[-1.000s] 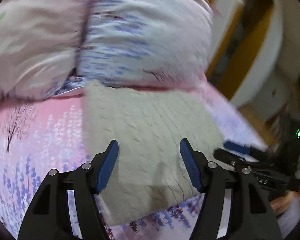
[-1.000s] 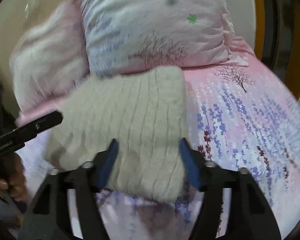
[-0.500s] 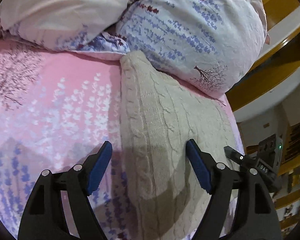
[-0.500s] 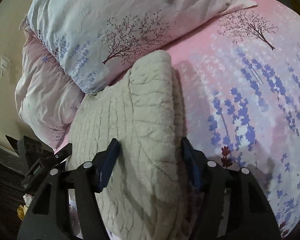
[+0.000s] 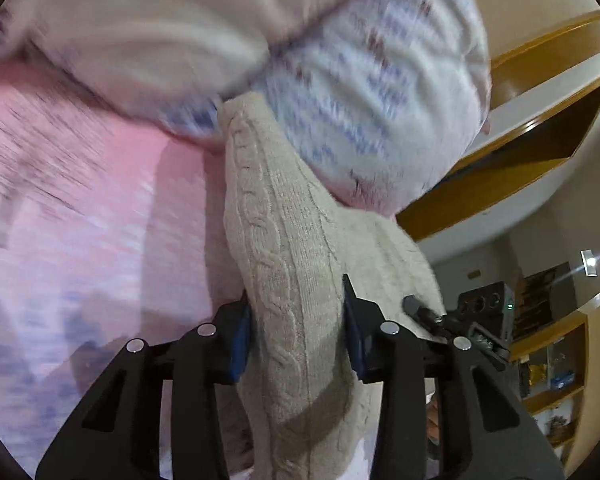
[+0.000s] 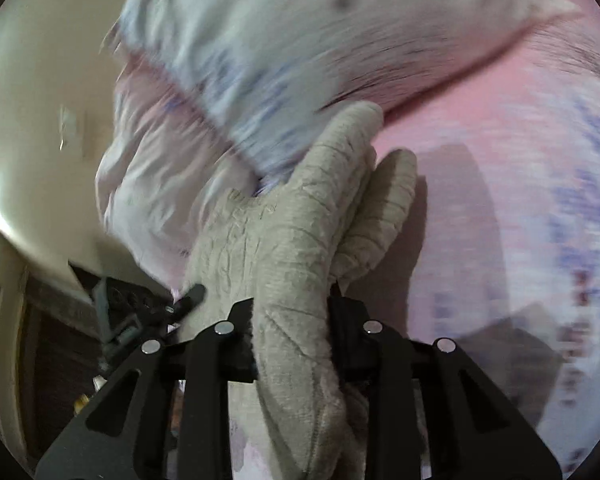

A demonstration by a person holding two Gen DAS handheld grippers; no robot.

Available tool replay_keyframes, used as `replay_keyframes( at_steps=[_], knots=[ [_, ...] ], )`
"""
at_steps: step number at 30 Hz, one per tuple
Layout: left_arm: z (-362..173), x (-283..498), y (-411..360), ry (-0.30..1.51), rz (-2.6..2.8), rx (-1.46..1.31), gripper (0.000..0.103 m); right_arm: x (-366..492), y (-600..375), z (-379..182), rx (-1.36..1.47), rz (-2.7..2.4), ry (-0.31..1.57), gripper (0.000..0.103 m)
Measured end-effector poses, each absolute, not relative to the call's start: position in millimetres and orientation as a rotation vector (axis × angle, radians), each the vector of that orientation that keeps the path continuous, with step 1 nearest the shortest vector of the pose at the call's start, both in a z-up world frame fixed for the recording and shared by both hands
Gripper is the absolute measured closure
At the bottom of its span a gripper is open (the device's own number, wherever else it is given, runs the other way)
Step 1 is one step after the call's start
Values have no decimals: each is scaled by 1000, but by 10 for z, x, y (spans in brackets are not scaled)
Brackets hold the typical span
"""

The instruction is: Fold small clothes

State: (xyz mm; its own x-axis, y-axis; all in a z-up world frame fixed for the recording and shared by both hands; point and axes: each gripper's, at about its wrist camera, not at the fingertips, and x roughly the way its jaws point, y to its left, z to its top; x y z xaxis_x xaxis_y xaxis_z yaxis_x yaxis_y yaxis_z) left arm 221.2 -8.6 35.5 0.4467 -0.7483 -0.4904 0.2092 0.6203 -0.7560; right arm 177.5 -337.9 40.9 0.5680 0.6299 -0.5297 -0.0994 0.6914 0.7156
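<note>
A beige cable-knit sweater (image 5: 284,248) lies folded on the pink flowered bedsheet (image 5: 100,220), its far end against the pillows. My left gripper (image 5: 296,332) has its jaws closing on the sweater's left edge, and the knit bunches up between the blue pads. In the right wrist view the same sweater (image 6: 292,240) bulges between the fingers of my right gripper (image 6: 292,336), whose jaws are also closing and pinch the right edge. The other gripper's tip (image 6: 188,296) shows at the left of that view.
Two flowered pillows (image 5: 340,80) are stacked at the head of the bed, right behind the sweater. A wooden headboard and shelf (image 5: 540,128) stand to the right. The bedsheet (image 6: 500,200) spreads out to the right in the right wrist view.
Both grippers have moved in on the sweater's near edges and narrowed from wide open to pinching the knit. The fabric now bunches and lifts between the pads.
</note>
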Motion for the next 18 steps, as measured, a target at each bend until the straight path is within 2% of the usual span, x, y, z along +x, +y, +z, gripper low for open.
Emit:
replay_keyframes(
  at_steps=[5, 8, 9, 11, 14, 15, 16, 18],
  knots=[
    [291, 2193, 416, 915, -477, -578, 60, 2024, -2664, 127, 553, 468, 977, 75],
    [94, 2156, 519, 947, -430, -565, 54, 1998, -2495, 162, 453, 404, 949, 63],
    [134, 2121, 548, 931, -422, -550, 53, 1982, -2509, 188, 455, 396, 948, 59],
    [274, 2019, 569, 878, -382, -485, 52, 1927, -2591, 267, 469, 369, 927, 59],
    [572, 1818, 461, 753, -333, -360, 41, 1870, -2687, 385, 473, 348, 866, 59],
    [650, 1767, 383, 724, -343, -325, 40, 1900, -2695, 399, 471, 342, 866, 66],
    [702, 1710, 312, 708, -360, -289, 40, 1915, -2690, 393, 471, 344, 870, 83],
    [742, 1691, 179, 717, -406, -254, 38, 1943, -2649, 396, 447, 327, 873, 87]
  ],
)
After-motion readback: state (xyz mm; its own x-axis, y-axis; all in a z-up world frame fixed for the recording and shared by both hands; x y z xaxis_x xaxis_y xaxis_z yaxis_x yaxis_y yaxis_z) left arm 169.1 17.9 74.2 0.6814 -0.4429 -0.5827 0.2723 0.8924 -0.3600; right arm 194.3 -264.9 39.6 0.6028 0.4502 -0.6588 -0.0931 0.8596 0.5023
